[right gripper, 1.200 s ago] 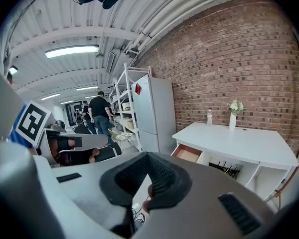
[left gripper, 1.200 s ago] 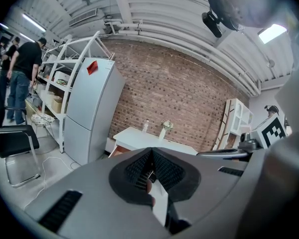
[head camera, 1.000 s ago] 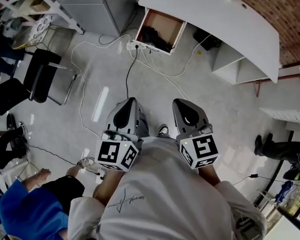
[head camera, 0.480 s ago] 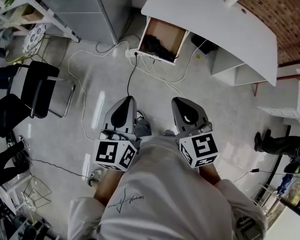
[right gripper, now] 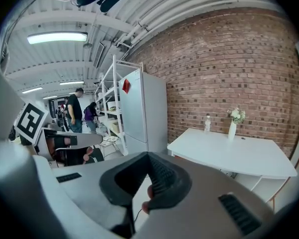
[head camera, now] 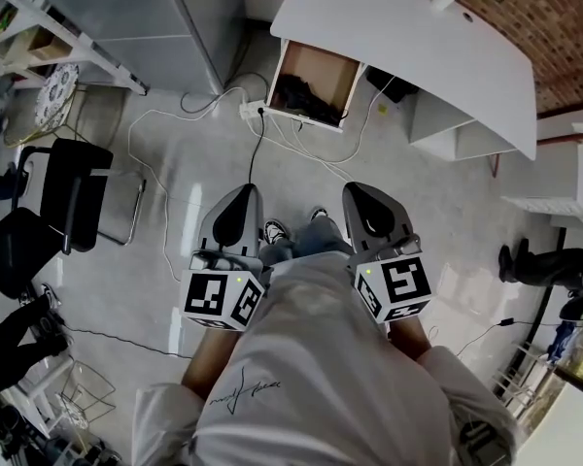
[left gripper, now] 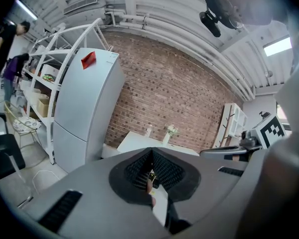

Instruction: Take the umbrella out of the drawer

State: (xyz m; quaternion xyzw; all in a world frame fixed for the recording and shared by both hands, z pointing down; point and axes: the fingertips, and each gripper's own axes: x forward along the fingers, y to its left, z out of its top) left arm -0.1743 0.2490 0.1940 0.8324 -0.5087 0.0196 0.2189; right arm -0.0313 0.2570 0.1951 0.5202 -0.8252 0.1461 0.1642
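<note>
Over the last second the open drawer (head camera: 323, 64) has drawn nearer as the person walks towards it, and a bystander at the lower left has dropped out of the head view. So this is the approach, and the reach has not begun.

The drawer juts from under the near-left corner of the white surface (head camera: 398, 37). A dark bundle (head camera: 296, 95), most likely the umbrella, lies against the drawer's front edge.

The left hand-held gripper (head camera: 247, 192) and the right hand-held gripper (head camera: 361, 192) are carried at waist level. Both have their jaws together with nothing between them, so they must open before any grasp.

The floor ahead is open, but a power strip (head camera: 251, 111) and loose cables (head camera: 272, 129) lie just before the drawer front. A black chair (head camera: 73, 187) stands well to the left and a refrigerator (head camera: 189, 17) flanks the drawer's left.
</note>
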